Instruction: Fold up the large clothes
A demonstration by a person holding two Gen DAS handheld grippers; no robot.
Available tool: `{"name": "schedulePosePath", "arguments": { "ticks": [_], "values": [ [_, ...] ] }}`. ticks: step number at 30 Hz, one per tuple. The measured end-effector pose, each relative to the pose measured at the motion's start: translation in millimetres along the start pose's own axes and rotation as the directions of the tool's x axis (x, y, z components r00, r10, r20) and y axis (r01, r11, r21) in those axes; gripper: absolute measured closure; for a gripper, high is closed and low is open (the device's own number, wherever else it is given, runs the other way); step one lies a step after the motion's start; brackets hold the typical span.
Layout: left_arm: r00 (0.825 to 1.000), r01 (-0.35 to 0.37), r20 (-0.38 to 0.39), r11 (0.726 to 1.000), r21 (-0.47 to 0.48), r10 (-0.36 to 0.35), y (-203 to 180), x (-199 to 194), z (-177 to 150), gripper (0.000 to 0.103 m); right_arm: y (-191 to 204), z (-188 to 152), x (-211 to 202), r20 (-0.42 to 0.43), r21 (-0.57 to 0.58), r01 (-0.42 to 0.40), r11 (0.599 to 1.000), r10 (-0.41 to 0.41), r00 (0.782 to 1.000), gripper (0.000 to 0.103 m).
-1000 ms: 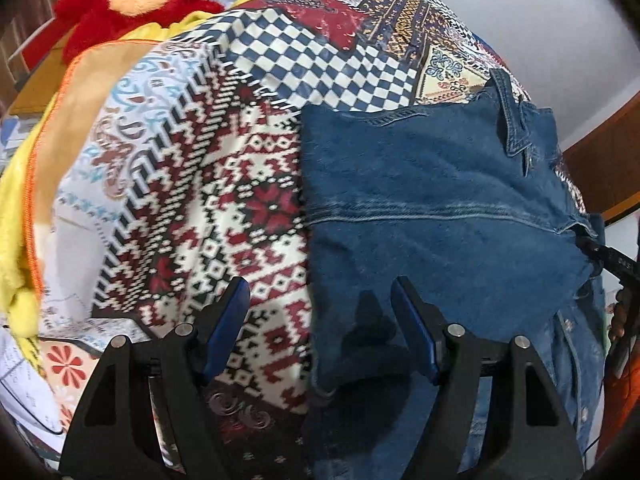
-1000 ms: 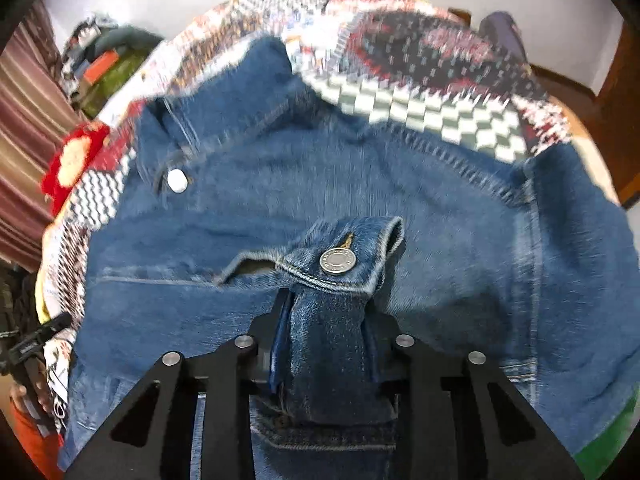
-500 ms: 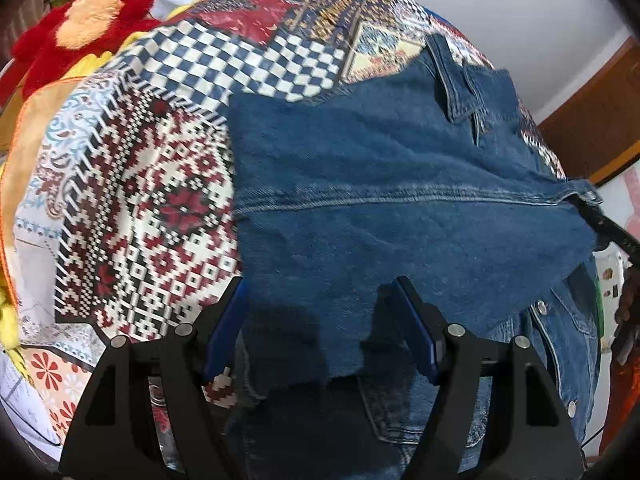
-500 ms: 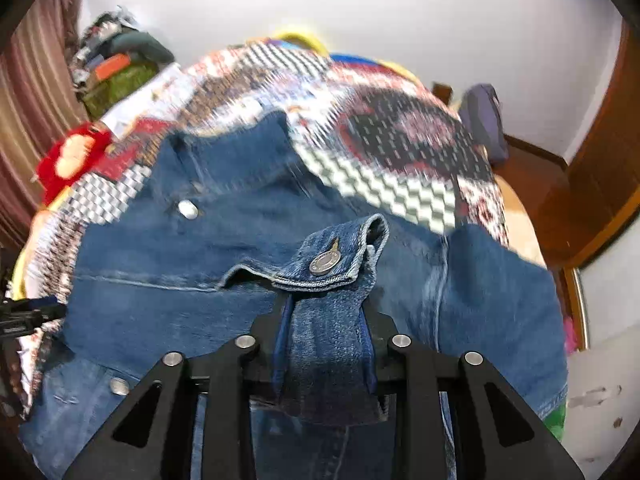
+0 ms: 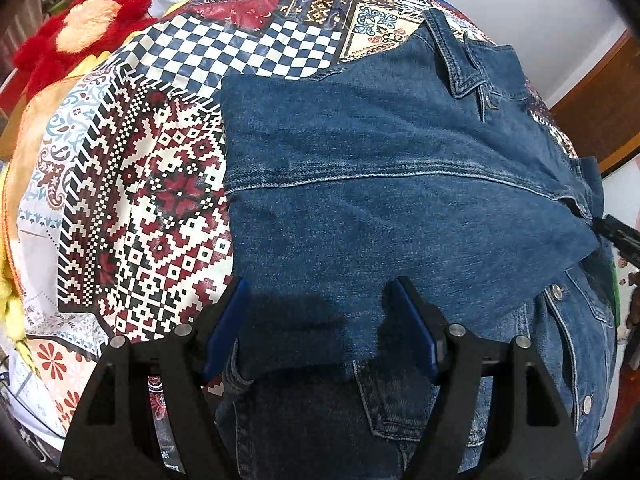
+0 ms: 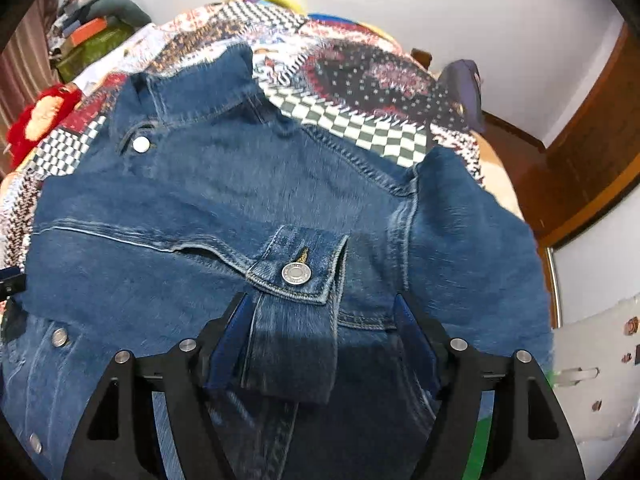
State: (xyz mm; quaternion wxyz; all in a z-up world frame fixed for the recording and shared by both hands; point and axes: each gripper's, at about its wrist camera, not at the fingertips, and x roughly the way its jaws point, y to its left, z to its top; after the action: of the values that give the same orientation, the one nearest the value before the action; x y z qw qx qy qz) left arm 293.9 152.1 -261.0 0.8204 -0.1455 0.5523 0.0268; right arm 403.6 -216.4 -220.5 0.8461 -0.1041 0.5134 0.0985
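Left gripper (image 5: 320, 330): you are holding it with its jaws spread wide, gripping nothing, over the near edge of the denim jacket (image 5: 400, 200).
Right gripper (image 6: 322, 338): likewise parted and grasping nothing; the sleeve cuff (image 6: 296, 268) is lying loose between its fingers.
Denim jacket: it is lying on the patchwork quilt (image 5: 160, 184), collar (image 5: 464, 60) at the far end, one sleeve folded across the jacket's front.
Red plush toy (image 5: 80, 40): it is sitting beyond the jacket's far left corner.
Step in hand, as judged: you are finishing the sleeve fold, with the cuff just set down.
Next move, as judged: you are likely needing to take the unfolded sleeve (image 6: 472, 220) on the jacket's right side, or the hem, and bring it over the body.
Hidden or unclear: the jacket's hem is running under both grippers and out of view; the right view is blurring the quilt's pattern.
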Motion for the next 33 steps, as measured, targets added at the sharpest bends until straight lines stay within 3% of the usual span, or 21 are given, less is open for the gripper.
{"name": "schedulePosePath", "arguments": {
  "ticks": [6,13,16,19,23,29,33],
  "values": [
    [0.999,-0.037,0.022,0.998,0.041,0.036,-12.2,-7.9,2.5,0.030,-29.5,-5.1,-40.3,0.083,0.052,-0.014,0.999,0.010,0.996,0.032],
    [0.993,0.021,0.111,0.997,0.074,-0.030,-35.4,-38.4,20.2,0.030,-104.1,-18.5,-70.1,0.132,0.219,-0.040,0.975,0.011,0.991,0.032],
    [0.988,0.034,0.147,0.994,0.106,-0.049,-52.3,-46.3,28.5,0.024,-143.5,-33.7,-70.3,0.127,0.338,-0.077,0.938,0.036,0.991,0.031],
    [0.985,0.037,0.163,0.989,0.143,-0.060,-70.2,-48.9,34.7,0.022,-181.1,-50.1,-58.4,0.105,0.473,-0.144,0.869,0.107,0.989,0.031],
    [0.986,0.039,0.153,0.984,0.174,-0.066,-87.1,-39.2,43.7,0.021,-222.1,-73.3,-28.3,0.090,0.632,-0.230,0.740,0.225,0.970,0.031],
    [0.992,0.064,0.093,0.977,0.205,-0.084,-111.7,-13.5,53.6,0.021,-261.3,-96.3,11.8,0.104,0.773,-0.266,0.576,0.298,0.949,0.031],
    [0.995,0.072,0.050,0.967,0.244,-0.086,-129.4,5.4,55.0,0.021,-272.8,-102.7,31.5,0.114,0.813,-0.263,0.519,0.302,0.946,0.031]
  ]
}}
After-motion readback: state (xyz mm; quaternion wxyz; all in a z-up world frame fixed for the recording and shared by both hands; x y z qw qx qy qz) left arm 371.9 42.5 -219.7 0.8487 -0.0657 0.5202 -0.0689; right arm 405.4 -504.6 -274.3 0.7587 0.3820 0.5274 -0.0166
